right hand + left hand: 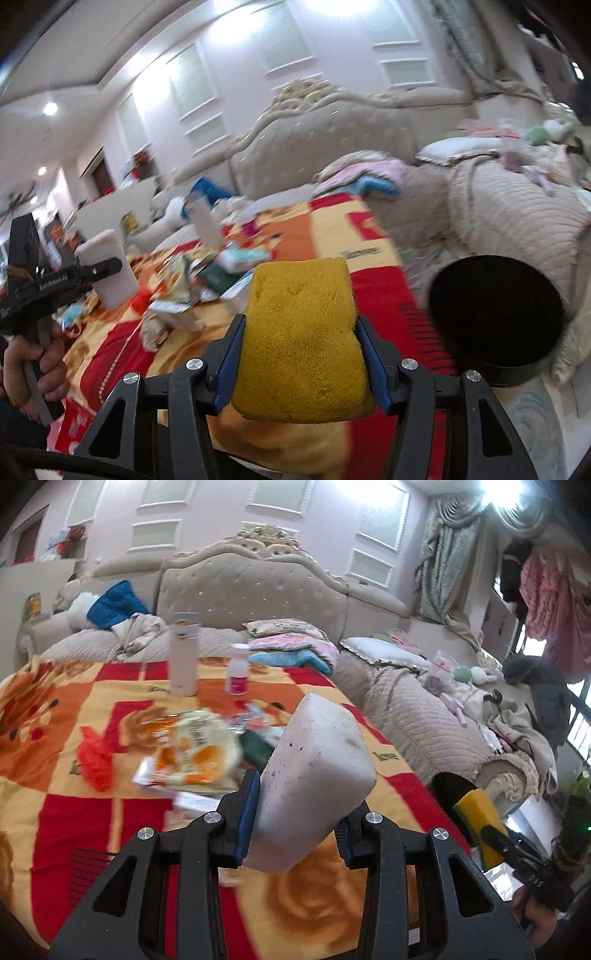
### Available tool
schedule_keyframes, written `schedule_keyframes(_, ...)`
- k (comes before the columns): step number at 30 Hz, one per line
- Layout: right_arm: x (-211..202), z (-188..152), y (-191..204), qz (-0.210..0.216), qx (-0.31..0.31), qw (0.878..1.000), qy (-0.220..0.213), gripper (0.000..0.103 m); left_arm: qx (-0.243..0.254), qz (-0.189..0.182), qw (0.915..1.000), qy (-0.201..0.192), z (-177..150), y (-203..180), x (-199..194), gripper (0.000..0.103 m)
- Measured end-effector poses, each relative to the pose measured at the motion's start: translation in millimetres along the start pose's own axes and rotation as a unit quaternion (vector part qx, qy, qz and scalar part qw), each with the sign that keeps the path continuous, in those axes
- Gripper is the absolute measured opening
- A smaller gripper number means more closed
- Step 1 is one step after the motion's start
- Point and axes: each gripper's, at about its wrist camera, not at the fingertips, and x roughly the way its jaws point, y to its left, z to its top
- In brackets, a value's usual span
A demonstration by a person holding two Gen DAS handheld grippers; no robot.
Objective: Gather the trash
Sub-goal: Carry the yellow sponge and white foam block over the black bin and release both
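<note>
My left gripper (295, 827) is shut on a dirty white foam block (317, 782) and holds it above the patterned blanket. My right gripper (301, 354) is shut on a yellow sponge (301, 332). The sponge also shows in the left wrist view (478, 816), and the white block in the right wrist view (107, 266). A round black bin (495, 317) stands open to the right of the blanket, close to the sponge. Loose wrappers and packets (192, 753) and a red crumpled piece (96, 758) lie on the blanket.
A white flask (183, 653) and a small pink-labelled bottle (238, 669) stand on the red and orange blanket (74, 834). A beige quilted sofa (428, 720) with pillows, folded cloths and toys runs behind and to the right.
</note>
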Motion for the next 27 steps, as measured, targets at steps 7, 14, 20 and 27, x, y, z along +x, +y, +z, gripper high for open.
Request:
schedule_keyframes(7,-33.4,24.7,-40.1,-0.093,0.018,0.995,-0.033,0.056,0.044,-0.075,0.9956,0.035,-2.8,-80.8,39.9,0.035)
schedule_keyframes(14,-20.1,60.5,-96.0,-0.167,0.036,0.985,-0.022,0.056,0.106,-0.133,0.9836,0.061,-3.7,-178.3,91.0,0.035)
schedule_keyframes(20,0.0,70.3,-153.7,-0.196,0.084,0.977,-0.008,0.056,0.110,-0.170,0.9743,0.100,0.4,-234.1,151.8,0.035)
schedule_keyframes(27,28.9,56.9,-202.6,-0.191,0.131,0.971,0.066,0.059,0.126,-0.205,0.9615,0.132,-5.2,-280.7,213.4,0.036)
